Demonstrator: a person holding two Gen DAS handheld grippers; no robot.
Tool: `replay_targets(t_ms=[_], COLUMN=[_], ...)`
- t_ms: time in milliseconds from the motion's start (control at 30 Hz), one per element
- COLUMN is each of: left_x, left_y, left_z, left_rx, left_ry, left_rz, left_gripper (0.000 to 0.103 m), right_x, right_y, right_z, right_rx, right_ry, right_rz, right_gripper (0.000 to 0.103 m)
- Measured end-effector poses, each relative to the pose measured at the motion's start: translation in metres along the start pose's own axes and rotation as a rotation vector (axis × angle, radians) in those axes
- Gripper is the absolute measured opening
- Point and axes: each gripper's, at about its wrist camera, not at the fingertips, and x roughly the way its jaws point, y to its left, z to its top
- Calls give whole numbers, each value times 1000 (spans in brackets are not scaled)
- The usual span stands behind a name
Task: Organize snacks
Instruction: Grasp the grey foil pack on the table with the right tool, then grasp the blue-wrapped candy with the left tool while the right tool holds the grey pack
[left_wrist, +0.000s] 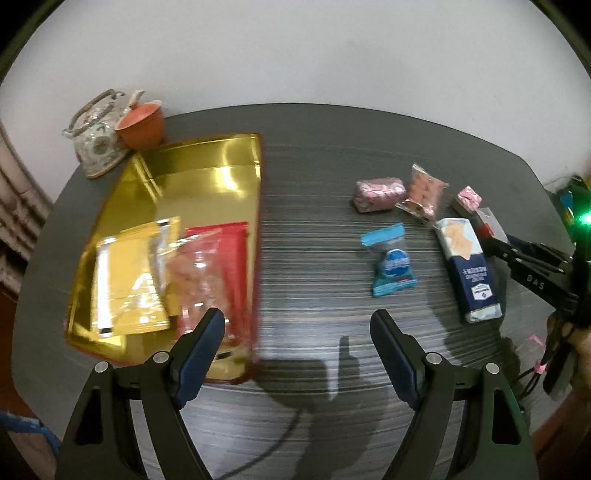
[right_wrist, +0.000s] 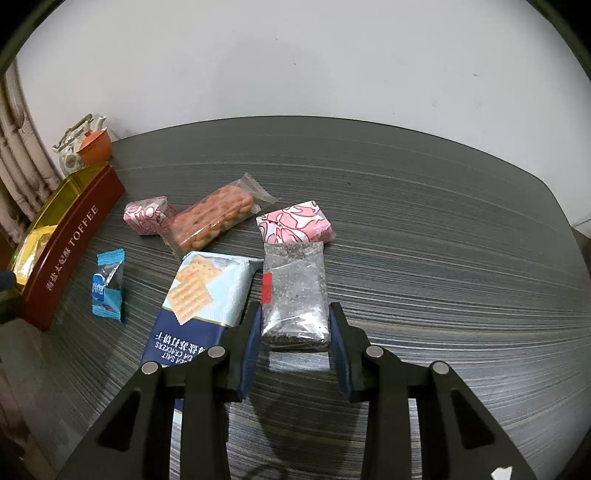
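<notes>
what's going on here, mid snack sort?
A person holds a gripper in each hand, sorting snacks into the toffee tin. The right gripper has its jaws closed on a clear packet of dark seeds resting on the table. The left gripper is open and empty, beside the tin, which already holds a few packets. The cracker pack, blue candy, peanut bar and two pink packets remain on the table.

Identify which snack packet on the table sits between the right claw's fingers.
The clear packet of dark seeds, with a red sticker; the other packets lie outside the right claw.

"TOFFEE" on red tin (right_wrist: 70, 254)
</notes>
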Motion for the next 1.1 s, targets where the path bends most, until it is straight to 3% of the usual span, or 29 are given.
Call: replay_targets(t_ms=[333, 700, 1100], left_x=[4, 15, 37], left_y=[-22, -36, -43], left_z=[1, 9, 20], left_rx=[42, 27, -37], left_ry=[-7, -2, 9], left_rz=[42, 22, 13], left_gripper=[81, 81, 81], right_x=[5, -11, -11], right_y=[-10, -95, -91], right_z=[-5, -20, -27], right_rx=[28, 178, 153], right_ry=[-3, -31, -64], right_rz=[-17, -178, -224], right_gripper=[32, 32, 33])
